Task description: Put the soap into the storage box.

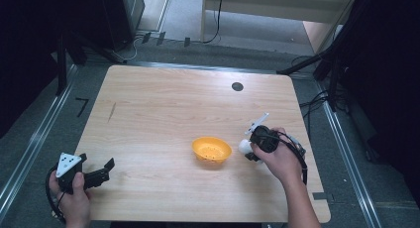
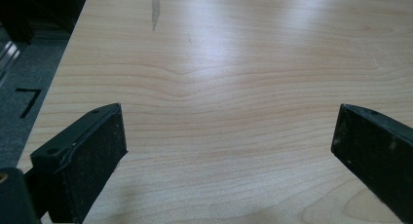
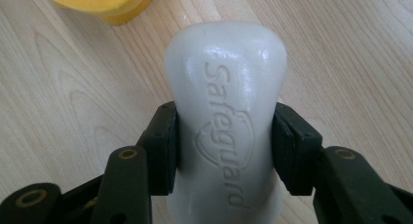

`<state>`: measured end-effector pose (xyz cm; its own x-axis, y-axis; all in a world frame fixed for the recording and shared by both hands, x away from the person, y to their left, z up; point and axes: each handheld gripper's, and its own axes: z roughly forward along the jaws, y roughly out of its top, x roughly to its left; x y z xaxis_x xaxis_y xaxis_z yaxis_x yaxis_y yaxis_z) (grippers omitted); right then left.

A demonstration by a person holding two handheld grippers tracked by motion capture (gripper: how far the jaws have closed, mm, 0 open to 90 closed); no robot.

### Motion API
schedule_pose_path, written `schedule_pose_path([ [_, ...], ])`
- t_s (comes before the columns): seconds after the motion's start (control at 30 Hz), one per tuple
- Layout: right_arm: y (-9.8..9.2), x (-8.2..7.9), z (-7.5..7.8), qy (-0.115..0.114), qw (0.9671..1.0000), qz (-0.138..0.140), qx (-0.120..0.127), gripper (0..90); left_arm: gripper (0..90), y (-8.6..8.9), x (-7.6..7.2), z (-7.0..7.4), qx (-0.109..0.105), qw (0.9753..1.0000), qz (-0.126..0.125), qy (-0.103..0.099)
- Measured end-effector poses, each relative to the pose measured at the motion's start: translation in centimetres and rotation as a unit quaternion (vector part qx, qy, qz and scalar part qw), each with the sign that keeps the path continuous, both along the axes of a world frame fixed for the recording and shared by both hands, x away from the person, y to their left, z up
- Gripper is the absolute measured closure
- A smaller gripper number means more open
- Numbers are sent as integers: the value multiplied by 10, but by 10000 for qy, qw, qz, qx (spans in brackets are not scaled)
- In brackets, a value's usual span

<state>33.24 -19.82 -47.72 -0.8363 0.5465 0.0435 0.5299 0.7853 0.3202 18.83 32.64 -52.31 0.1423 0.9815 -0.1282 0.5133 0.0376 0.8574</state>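
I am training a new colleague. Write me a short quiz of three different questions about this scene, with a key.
1. True or false: the right gripper holds the white soap bar between its jaws.
2. Which word is embossed on the soap bar?
3. The left gripper is: A) shut on the yellow bowl; B) open over the bare wooden table; C) holding a cup.

Key: 1 true; 2 Safeguard; 3 B.

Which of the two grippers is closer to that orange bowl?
The right. The right gripper sits just beside the orange bowl, clamped on a white soap bar. The left gripper hangs open at the table's near left corner, far from the bowl.
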Motion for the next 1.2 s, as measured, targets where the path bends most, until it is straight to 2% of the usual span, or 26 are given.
schedule_pose_path([
  [0.57, 11, -1, 13, -66, 9999, 99, 24, 509, 0, 0, 0, 0, 3, 10000, -2, 2],
  [1.2, 31, -1, 27, -139, 9992, 370, 109, 509, 0, 0, 0, 0, 1, 10000, -10, 5],
])
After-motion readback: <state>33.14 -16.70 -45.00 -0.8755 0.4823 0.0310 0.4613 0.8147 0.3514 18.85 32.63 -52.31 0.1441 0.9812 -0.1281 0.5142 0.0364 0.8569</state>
